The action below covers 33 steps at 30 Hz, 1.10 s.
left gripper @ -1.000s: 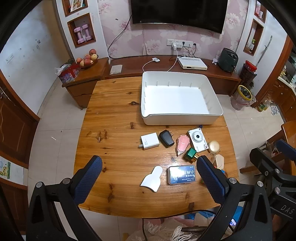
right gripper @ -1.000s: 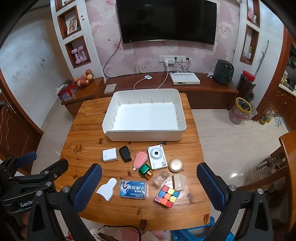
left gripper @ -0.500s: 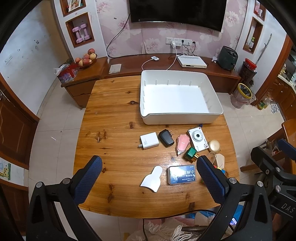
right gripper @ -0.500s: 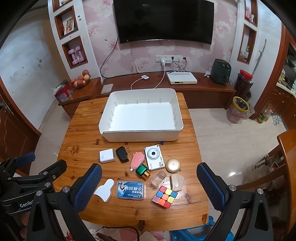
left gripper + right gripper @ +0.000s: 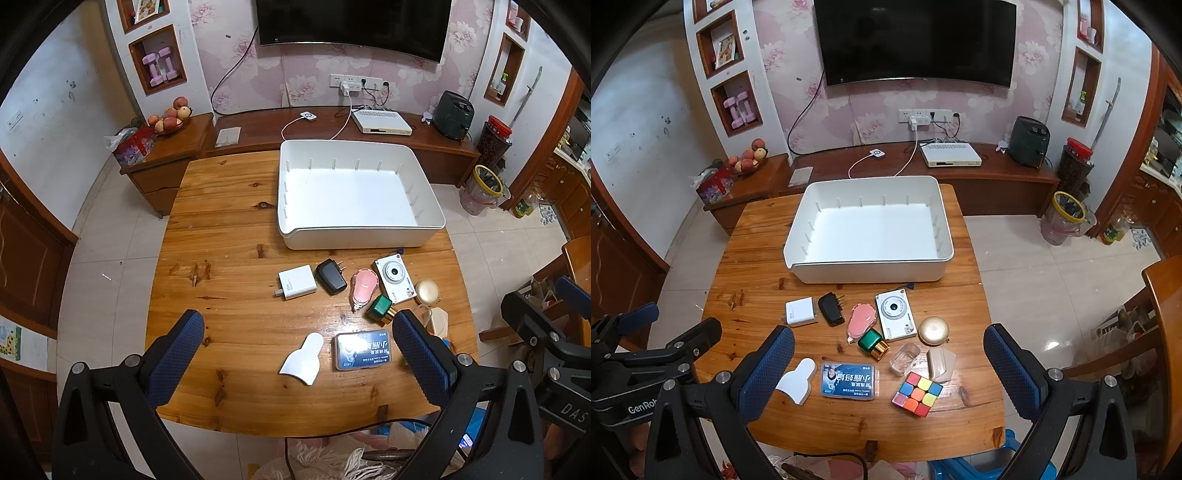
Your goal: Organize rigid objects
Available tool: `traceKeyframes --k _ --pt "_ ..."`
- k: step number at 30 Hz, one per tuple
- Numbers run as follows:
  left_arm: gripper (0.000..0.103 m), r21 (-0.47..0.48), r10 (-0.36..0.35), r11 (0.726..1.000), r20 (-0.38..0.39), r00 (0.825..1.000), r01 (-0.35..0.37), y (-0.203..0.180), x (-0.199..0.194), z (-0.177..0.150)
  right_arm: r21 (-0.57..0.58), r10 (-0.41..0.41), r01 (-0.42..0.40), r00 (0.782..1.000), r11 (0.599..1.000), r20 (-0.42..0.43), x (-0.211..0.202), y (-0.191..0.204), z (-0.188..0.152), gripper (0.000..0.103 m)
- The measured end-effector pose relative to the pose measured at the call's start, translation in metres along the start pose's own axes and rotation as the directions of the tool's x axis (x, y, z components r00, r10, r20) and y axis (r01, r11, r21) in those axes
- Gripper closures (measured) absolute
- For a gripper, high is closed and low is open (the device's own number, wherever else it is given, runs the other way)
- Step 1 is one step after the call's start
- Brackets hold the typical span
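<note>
Eleven small rigid things lie in a loose group on the near half of the wooden table, among them a white square charger, a black plug adapter, a white compact camera and a colourful puzzle cube, while the large white plastic tray at the far side holds nothing. The left gripper and the right gripper both hover above the near edge with jaws spread wide and nothing between them. I think the first pick should be an outer piece such as the cube, taken across its flat sides and from straight above, because the middle pieces lie very close or touching and a low approach could push them.
</note>
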<state>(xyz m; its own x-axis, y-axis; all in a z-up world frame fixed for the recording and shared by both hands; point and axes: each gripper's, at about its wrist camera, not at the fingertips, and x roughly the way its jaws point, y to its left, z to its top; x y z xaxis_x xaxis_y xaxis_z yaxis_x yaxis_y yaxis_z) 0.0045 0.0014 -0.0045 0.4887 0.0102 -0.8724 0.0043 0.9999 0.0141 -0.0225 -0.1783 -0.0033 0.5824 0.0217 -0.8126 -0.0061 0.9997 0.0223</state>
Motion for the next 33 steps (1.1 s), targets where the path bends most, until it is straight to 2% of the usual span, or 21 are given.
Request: traceKeyframes --k 12,28,33 --pt "0.001 0.011 -0.003 1.0 -0.007 1.0 0.003 -0.008 0.011 -0.006 0.004 -0.004 0.004 1.0 1.0 -0.005 0.001 -0.001 -0.001 0.001" --pt "0.001 0.028 -0.035 0.999 -0.032 0.999 0.036 -0.004 0.007 -0.008 0.006 -0.007 0.007 1.0 1.0 -0.006 0.0 -0.001 0.0 0.001" --pt "0.002 0.044 -0.029 0.999 -0.019 0.999 0.03 -0.006 0.003 -0.005 0.006 -0.008 0.008 1.0 1.0 -0.006 0.0 -0.001 0.0 0.001"
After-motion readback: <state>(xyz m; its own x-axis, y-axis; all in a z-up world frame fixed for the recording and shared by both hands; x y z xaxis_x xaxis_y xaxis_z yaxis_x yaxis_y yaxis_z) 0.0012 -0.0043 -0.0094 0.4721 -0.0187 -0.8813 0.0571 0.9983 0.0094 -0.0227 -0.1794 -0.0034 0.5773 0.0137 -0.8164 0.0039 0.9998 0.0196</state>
